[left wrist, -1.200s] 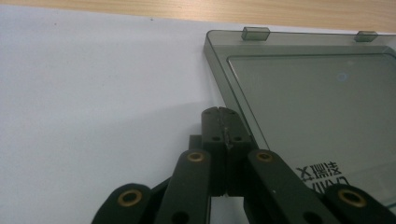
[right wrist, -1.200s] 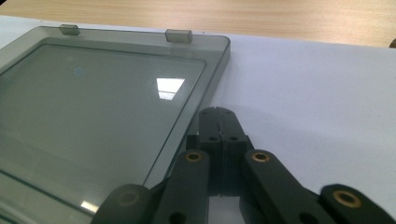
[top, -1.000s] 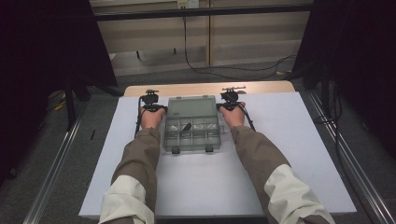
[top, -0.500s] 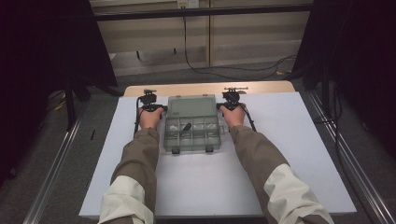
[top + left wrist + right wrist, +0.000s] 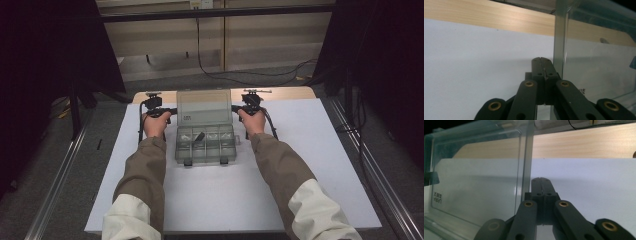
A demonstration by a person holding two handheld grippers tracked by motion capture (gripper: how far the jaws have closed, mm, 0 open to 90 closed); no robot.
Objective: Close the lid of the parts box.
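Note:
A clear plastic compartment box (image 5: 205, 145) sits on the white sheet, its lid (image 5: 204, 106) standing nearly upright at the back. A small dark item (image 5: 197, 136) lies in one compartment. My left gripper (image 5: 173, 110) is at the lid's left edge and my right gripper (image 5: 234, 108) at its right edge. In the left gripper view the jaws (image 5: 541, 59) are shut with nothing between them, and the lid's edge (image 5: 560, 45) rises just to their right. In the right gripper view the shut jaws (image 5: 541, 179) sit just right of the lid (image 5: 474, 182).
The white sheet (image 5: 310, 150) covers most of a wooden table (image 5: 292, 93), with free room on both sides and in front of the box. Cables (image 5: 240, 75) lie on the floor beyond. Metal rails (image 5: 55, 185) run along both sides of the table.
The box lid has swung up from lying flat to nearly upright. Both hands have risen a little at its sides.

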